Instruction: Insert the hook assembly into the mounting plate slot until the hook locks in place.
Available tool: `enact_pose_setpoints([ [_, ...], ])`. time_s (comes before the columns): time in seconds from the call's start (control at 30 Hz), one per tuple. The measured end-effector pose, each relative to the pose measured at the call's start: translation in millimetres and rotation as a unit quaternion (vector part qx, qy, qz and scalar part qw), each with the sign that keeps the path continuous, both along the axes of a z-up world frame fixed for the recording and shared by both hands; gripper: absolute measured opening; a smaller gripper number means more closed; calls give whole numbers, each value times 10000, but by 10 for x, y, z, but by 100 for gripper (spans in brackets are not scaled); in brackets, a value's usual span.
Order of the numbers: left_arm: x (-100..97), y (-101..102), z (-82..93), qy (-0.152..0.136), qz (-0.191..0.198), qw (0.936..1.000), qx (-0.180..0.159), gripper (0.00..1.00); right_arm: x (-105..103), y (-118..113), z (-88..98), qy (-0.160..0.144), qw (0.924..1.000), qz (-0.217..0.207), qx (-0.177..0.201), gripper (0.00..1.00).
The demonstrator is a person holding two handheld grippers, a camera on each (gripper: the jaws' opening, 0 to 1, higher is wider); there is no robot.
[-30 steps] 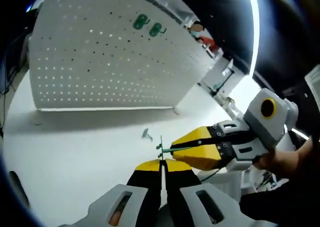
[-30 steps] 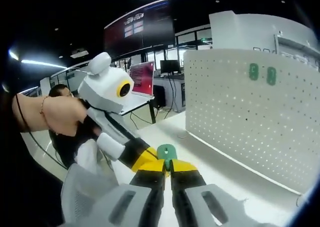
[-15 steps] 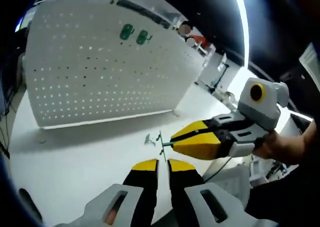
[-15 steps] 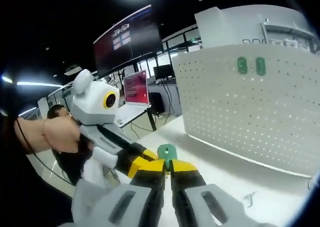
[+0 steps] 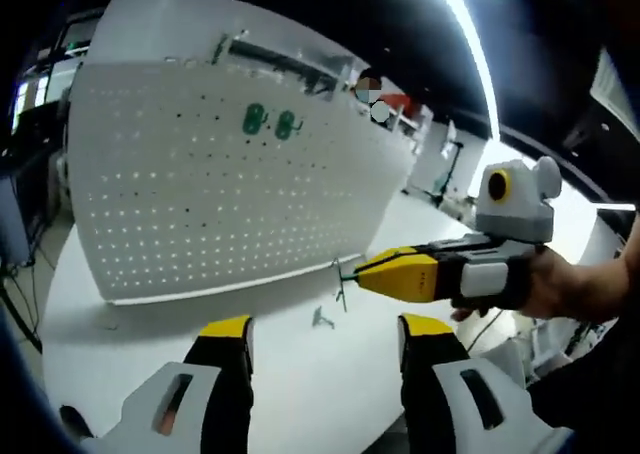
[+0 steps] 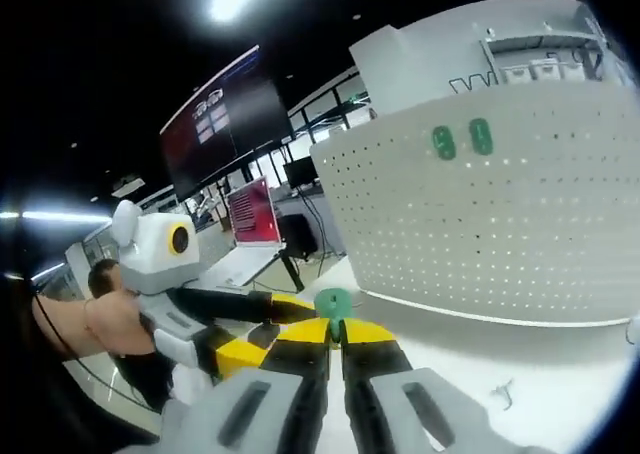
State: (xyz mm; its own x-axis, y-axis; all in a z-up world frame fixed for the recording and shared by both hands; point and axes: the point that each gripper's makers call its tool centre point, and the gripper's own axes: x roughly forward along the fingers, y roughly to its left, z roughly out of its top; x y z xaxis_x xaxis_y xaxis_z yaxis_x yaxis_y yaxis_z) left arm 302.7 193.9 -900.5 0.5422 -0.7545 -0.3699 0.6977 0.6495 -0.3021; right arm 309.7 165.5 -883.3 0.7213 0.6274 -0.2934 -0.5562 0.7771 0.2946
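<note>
Above the glossy white worktop (image 5: 150,324) we hold our left gripper (image 5: 325,339) with its jaws wide and bare. At three o'clock our right gripper (image 6: 334,336) pinches the thin green wire hook (image 5: 341,282), jaws narrow. Beyond stands the perforated white mounting plate (image 5: 210,194), carrying two rounded green hooks (image 5: 268,122).

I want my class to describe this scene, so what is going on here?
A person holds a claw in each hand above a white table. The right claw is shut on a small green hook and carries it in the air before a white pegboard, where two green hooks already hang near the top. The left claw is open, holding nothing. Another small hook piece lies on the table.
</note>
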Motion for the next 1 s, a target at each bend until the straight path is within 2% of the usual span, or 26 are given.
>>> enact_pose_setpoints([
  [0.13,23,8,27,-110,44,9999,-13,74,56,-8,32,-28,9998,-184,93,0],
  [0.23,65,33,115,-334,188,9992,-144,83,134,-51,93,-153,9988,-430,167,0],
  [0.33,77,54,134,-352,200,9991,-147,86,246,-100,184,-415,9969,-654,96,0],
  [0.4,91,69,145,-389,223,9989,-137,87,302,-116,224,-487,9958,-766,98,0],
  [0.6,80,54,162,-392,130,9991,-131,90,538,-287,393,-897,9859,-1414,3,0],
  [0.7,62,23,154,-368,42,9992,-141,94,655,-453,441,-1041,9762,-1893,-188,0],
  [1.0,116,77,151,-414,71,9991,-109,100,872,-686,505,-1198,9644,-2349,-212,0],
])
